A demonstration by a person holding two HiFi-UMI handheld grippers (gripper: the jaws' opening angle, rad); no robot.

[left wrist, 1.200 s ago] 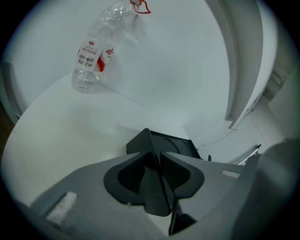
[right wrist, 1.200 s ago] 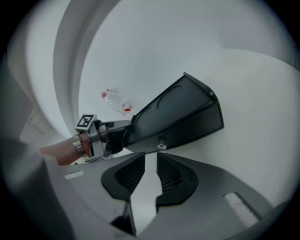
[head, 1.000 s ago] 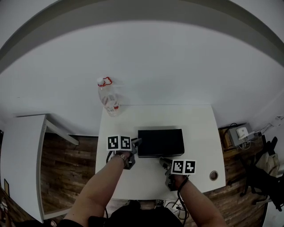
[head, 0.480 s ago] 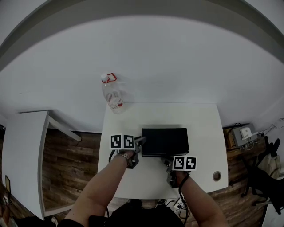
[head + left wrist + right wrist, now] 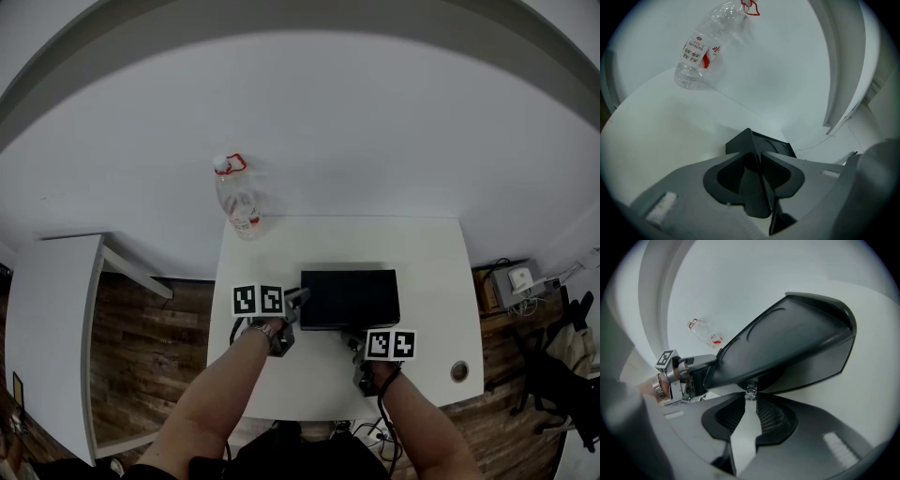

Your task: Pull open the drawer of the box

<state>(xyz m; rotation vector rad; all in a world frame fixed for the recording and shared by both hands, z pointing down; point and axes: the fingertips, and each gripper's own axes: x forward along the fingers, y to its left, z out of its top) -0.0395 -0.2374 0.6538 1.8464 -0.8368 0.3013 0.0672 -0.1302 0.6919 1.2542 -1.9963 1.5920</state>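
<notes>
A black box (image 5: 350, 295) lies flat near the front of the white table (image 5: 422, 253). My left gripper (image 5: 296, 300) is at the box's left end. In the left gripper view its jaws (image 5: 761, 157) stand close together around a dark corner of the box (image 5: 764, 143). My right gripper (image 5: 352, 339) meets the box's front face. In the right gripper view the small metal drawer knob (image 5: 750, 392) sits pinched between my right gripper's (image 5: 750, 399) jaw tips, under the box (image 5: 787, 343). The drawer looks closed.
A clear plastic bottle (image 5: 236, 202) with a red cap ring stands at the table's back left corner, also showing in the left gripper view (image 5: 701, 49). A cable hole (image 5: 458, 371) is at the front right. A second white table (image 5: 47, 328) stands left, over wooden floor.
The head view has shifted slightly, and my right gripper sits a little closer to the box's front. The left gripper stays at the box's left end.
</notes>
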